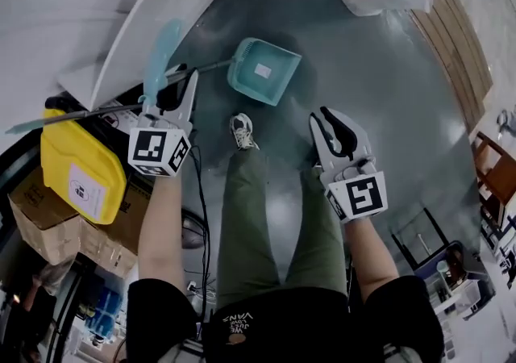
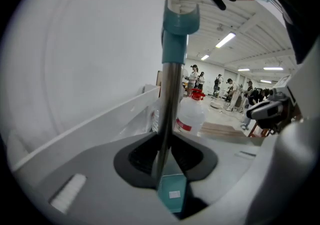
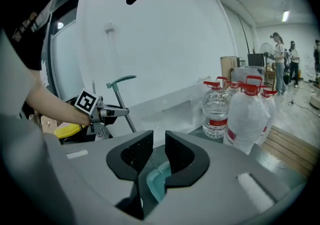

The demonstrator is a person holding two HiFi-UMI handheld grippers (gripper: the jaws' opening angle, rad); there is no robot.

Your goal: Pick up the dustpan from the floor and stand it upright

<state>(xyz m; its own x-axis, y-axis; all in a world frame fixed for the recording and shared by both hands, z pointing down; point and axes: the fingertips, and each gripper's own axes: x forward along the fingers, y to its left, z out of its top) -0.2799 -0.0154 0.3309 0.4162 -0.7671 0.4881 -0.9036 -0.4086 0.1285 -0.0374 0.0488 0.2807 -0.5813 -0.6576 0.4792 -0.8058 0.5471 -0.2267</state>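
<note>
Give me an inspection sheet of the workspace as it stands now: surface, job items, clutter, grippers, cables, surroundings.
Surface: glossy grey floor, with the person's shoe on it.
Job's things: teal dustpan, its metal handle angled steeply upward; whether the pan touches the floor cannot be told.
Clutter: yellow plastic item, cardboard boxes, second long stick, water jugs, wooden pallet.
Grippers: left gripper shut on the handle; right gripper open, nothing between its jaws.
Cables: black cable beside the person's leg.
Surroundings: white curved panel; people standing far off.
</note>
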